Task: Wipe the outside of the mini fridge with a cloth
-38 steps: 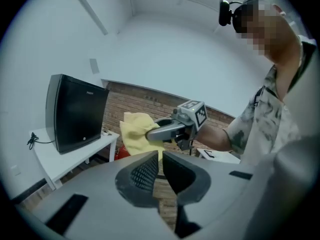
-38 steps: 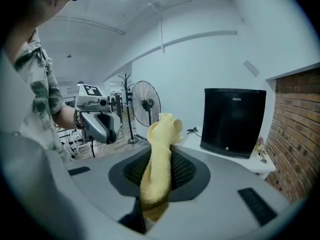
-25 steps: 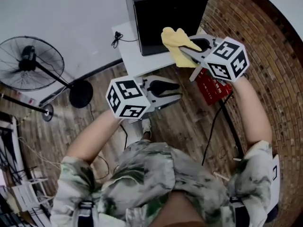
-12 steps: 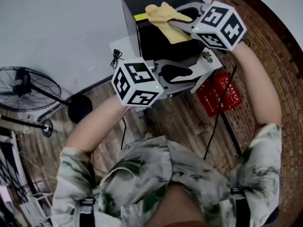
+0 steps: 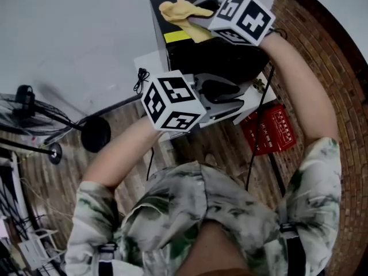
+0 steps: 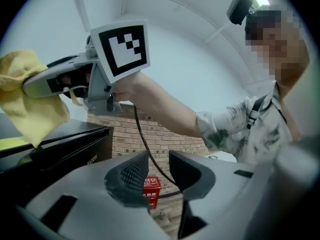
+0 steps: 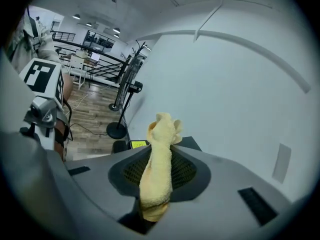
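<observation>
Change: the right claw (image 5: 198,17) and the cloth (image 5: 175,10) have risen from the mini fridge (image 5: 184,53) front to its top, at the far left corner.
Cloth: yellow, bunched; its hanging end looks to touch the fridge top.
Fridge: black, on the white counter (image 5: 148,68), directly below the right claw.
Right claw: pinching the cloth between its pads, with a tuft past the tips.
Left claw (image 6: 159,170): spread, holding nothing, lower down by the fridge front.
Next, likely: drag the cloth rightward and nearer across the top.
</observation>
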`<state>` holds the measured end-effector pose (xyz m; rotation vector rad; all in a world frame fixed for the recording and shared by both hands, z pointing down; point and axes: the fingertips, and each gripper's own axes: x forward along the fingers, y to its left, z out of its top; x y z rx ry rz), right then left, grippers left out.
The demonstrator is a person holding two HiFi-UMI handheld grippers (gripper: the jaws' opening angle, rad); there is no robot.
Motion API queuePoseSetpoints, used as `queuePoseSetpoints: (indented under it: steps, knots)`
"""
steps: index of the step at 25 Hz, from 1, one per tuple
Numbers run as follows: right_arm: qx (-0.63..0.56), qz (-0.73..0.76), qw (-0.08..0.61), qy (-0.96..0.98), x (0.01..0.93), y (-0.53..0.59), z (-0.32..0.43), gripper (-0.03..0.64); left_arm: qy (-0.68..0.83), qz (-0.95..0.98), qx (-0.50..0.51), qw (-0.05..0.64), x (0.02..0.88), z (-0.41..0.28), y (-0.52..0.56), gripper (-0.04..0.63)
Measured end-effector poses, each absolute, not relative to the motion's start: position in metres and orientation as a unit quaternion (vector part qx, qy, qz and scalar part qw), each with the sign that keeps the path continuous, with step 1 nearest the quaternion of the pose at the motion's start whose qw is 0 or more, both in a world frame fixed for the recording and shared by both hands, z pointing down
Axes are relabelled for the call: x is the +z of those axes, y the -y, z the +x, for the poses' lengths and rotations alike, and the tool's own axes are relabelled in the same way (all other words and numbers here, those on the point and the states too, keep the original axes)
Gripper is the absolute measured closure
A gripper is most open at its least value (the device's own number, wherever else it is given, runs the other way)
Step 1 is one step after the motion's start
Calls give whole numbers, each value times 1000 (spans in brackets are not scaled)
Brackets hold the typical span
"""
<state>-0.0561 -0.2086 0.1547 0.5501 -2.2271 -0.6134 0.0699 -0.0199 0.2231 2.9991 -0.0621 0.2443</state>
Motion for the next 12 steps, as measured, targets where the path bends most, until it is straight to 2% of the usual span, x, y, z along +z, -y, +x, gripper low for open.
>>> queuePoseSetpoints:
  steps: [5, 12]
  knots:
    - [-251, 186, 404, 860, 172, 242, -45, 522, 40, 995, 68, 66, 215, 86, 49, 476]
    - [-255, 193, 429, 844, 192, 285, 25, 522, 49, 993, 77, 72, 223, 130, 79, 476]
